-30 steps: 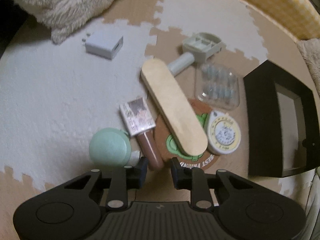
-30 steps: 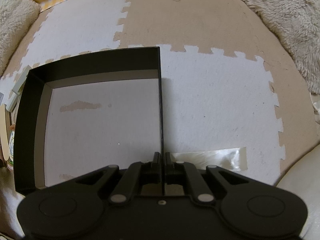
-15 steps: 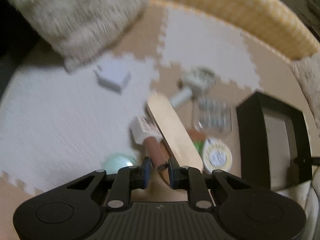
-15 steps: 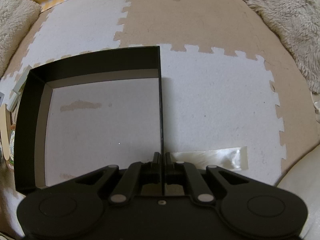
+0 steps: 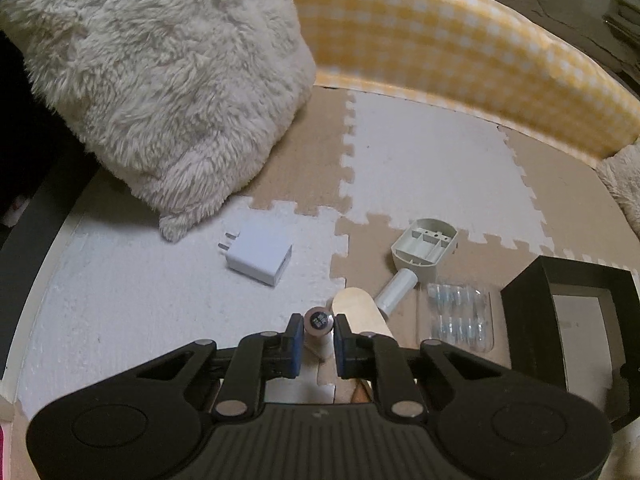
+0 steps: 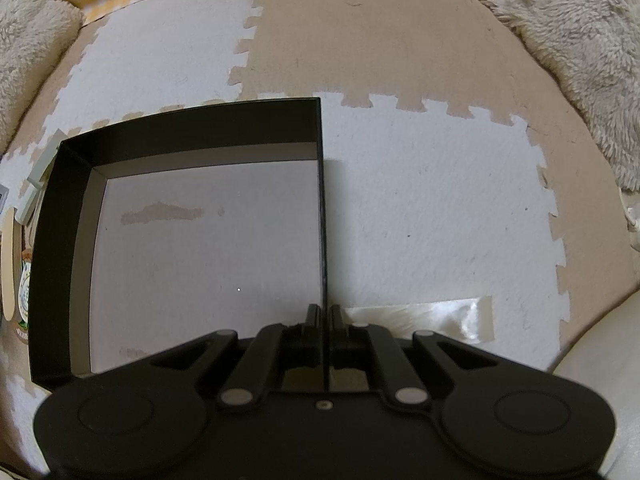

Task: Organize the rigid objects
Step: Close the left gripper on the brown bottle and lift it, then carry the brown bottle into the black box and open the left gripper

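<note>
The left claw (image 5: 316, 334) is clamped on a brown tube (image 5: 318, 322), held end-on clear of the foam floor mat (image 5: 120, 300); only the left wrist view shows this. There, a white charger (image 5: 258, 258) lies at 11 o'clock and the black box (image 5: 528, 320) at 3 o'clock. The right wrist view alone shows the right claw (image 6: 324, 318) pinched shut on the box's thin wall (image 6: 323, 208), box interior at 9 o'clock
</note>
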Tool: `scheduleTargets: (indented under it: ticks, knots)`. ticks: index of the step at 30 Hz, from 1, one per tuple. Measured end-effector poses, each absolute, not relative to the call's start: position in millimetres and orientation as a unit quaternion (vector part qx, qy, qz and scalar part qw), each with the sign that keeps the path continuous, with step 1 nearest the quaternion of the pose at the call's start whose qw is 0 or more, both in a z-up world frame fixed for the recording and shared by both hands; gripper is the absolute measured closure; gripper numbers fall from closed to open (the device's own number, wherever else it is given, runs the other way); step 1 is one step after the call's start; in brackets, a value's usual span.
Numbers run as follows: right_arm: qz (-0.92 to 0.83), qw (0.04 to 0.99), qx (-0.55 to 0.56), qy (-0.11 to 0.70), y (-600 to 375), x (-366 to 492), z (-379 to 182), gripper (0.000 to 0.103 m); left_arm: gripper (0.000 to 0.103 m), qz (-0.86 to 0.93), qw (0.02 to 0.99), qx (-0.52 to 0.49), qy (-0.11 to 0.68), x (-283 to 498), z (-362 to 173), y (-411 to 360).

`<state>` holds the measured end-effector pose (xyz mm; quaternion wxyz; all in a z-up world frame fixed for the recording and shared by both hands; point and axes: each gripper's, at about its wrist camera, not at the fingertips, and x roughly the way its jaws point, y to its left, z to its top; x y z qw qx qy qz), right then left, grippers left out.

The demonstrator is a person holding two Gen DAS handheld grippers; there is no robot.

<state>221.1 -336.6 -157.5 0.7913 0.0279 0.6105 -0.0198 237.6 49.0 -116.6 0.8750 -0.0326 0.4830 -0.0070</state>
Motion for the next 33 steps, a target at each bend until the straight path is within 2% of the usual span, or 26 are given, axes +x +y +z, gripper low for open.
scheduleTargets:
  ticks: [12, 23, 33]
  knots:
    - [-0.017, 0.793, 0.022, 0.609, -336, 222, -156, 0.1, 0.087, -0.062, 0.892, -0.048, 0.446, 221, -80, 36]
    - [-0.013, 0.793, 0.019, 0.609, -335, 221, -157, 0.1, 0.087, -0.179, 0.897, -0.054, 0.401, 195, -42, -18]
    - [-0.014, 0.788, 0.018, 0.615, -334, 224, -163, 0.1, 0.087, -0.286, 0.86, 0.044, 0.421, 182, -70, -110]
